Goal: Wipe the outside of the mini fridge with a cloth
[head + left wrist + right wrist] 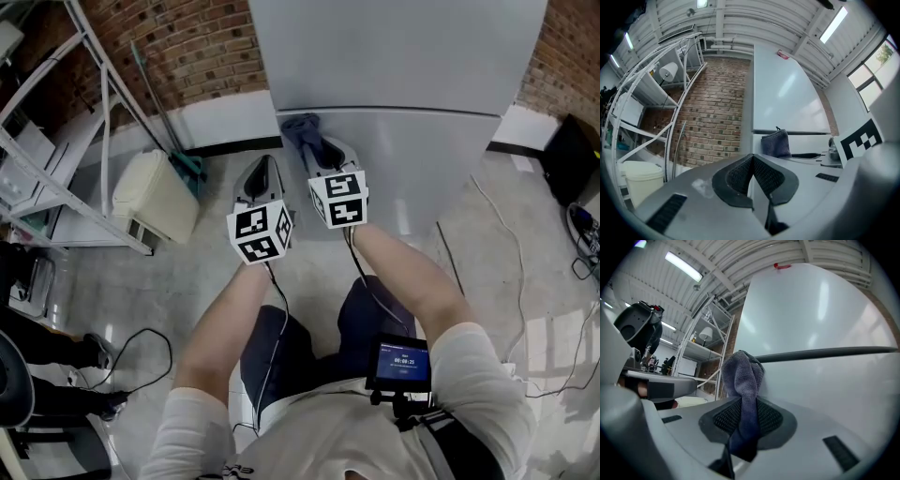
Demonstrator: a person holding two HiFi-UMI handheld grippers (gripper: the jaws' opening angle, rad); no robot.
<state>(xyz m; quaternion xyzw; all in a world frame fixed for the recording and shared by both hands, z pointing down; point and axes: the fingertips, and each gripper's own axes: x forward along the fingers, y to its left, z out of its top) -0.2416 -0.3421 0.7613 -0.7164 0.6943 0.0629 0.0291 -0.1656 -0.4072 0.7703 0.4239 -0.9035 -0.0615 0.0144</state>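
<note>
Left gripper point(262, 172): jaws pressed together, nothing between them, held near the mini fridge point(403, 75) by its left edge and not touching it. Right gripper point(325, 150), just right of it: jaws pinching a grey-blue cloth point(300, 131) whose bunched end stands out past the tips. The cloth sits at the fridge's front, close to the left edge, at the dark seam point(825, 353) between the upper and lower doors; contact looks likely but is not certain.

Surroundings, left to right:
- White metal rack point(47, 178) at far left, with a paper roll point(669, 72) on an upper shelf.
- Cream bin point(155, 197) on the floor beside the rack. Its lid is shut and its contents are unseen.
- Broom with a teal head point(190, 167) leaning on the brick wall point(187, 47), between the bin and the fridge.
- Black cable point(141, 342) looping on the floor, near left.
- Small screen point(398, 361) at the person's chest.
- Black box point(572, 155) at far right, with more cables beside it.
</note>
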